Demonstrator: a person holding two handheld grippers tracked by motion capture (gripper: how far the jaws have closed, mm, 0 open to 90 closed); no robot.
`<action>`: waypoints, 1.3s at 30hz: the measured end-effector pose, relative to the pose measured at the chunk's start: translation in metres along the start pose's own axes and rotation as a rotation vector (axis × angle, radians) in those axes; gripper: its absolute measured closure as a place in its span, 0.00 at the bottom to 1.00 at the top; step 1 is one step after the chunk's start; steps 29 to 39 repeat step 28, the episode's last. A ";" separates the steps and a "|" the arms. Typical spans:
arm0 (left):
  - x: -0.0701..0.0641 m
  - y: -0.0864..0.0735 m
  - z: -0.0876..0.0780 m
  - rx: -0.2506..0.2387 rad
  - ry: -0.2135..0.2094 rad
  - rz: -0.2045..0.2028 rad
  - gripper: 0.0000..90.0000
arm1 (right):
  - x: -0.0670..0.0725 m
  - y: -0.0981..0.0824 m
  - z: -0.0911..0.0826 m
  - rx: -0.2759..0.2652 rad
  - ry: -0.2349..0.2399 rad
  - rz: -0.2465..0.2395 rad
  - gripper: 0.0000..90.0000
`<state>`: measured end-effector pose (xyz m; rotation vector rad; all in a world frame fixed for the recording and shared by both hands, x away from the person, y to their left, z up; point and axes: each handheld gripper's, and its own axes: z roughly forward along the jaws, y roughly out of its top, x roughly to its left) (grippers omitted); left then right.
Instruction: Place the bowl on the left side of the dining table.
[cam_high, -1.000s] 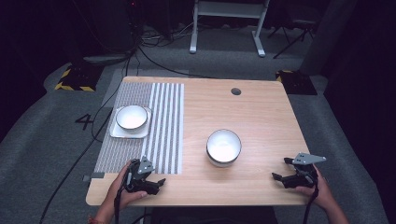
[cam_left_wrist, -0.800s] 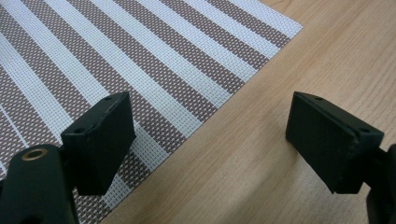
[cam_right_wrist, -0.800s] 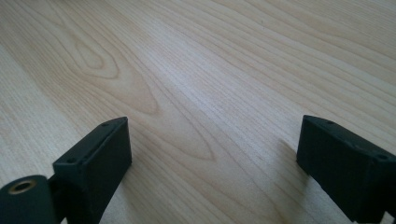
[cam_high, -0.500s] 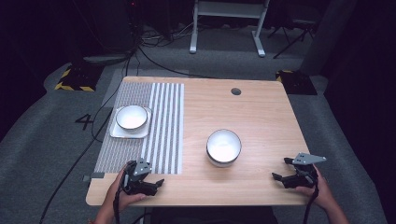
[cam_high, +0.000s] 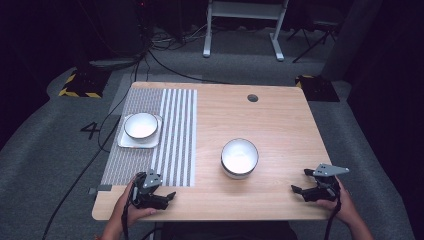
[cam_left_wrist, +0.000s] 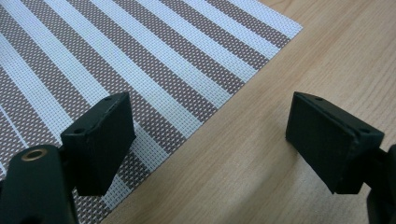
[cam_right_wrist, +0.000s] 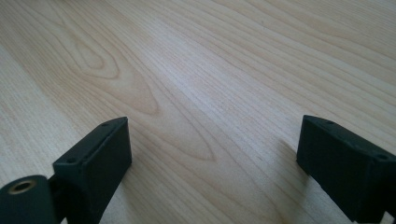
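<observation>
Holding the left gripper (cam_high: 169, 197) low at the near edge of the wooden table (cam_high: 280, 120), just off the near right corner of the striped placemat (cam_high: 175, 135). Keeping its jaws spread wide and gripping nothing: in the left gripper view (cam_left_wrist: 210, 140), one jaw sitting over the woven mat (cam_left_wrist: 140, 60) and the other over bare wood.

Parking the right gripper (cam_high: 300, 181) near the table's front right corner, jaws likewise spread apart and pointing inward across the tabletop. Showing nothing but plain wood grain between them in the right gripper view (cam_right_wrist: 215, 158).

Leaving the larger white bowl (cam_high: 240, 156) upright on the bare wood, between the two grippers and a little farther up the table, apart from both and just right of the placemat. Leaving the smaller white bowl (cam_high: 140, 125) on a square white plate (cam_high: 125, 142) at the mat's left side, well away from either claw.

Judging by this layout: sitting at the very start, with nothing grasped, lifted or touched. Probably waiting on a reach to the larger bowl, the nearest thing to both grippers, then a grip on its rim and a carry, perhaps onto the mat. Everything apparently left to do, beginning with the approach itself.
</observation>
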<state>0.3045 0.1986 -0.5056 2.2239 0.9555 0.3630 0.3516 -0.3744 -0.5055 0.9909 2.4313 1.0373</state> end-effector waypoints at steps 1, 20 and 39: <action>0.000 0.000 0.000 -0.002 0.002 0.000 0.17 | 0.000 0.000 0.000 0.001 0.000 0.004 0.11; 0.000 0.000 0.000 0.001 0.001 0.000 0.17 | 0.000 0.000 0.000 0.001 0.000 0.001 0.11; 0.000 0.000 0.000 0.001 0.001 0.000 0.17 | 0.000 0.000 0.000 0.001 0.000 0.001 0.11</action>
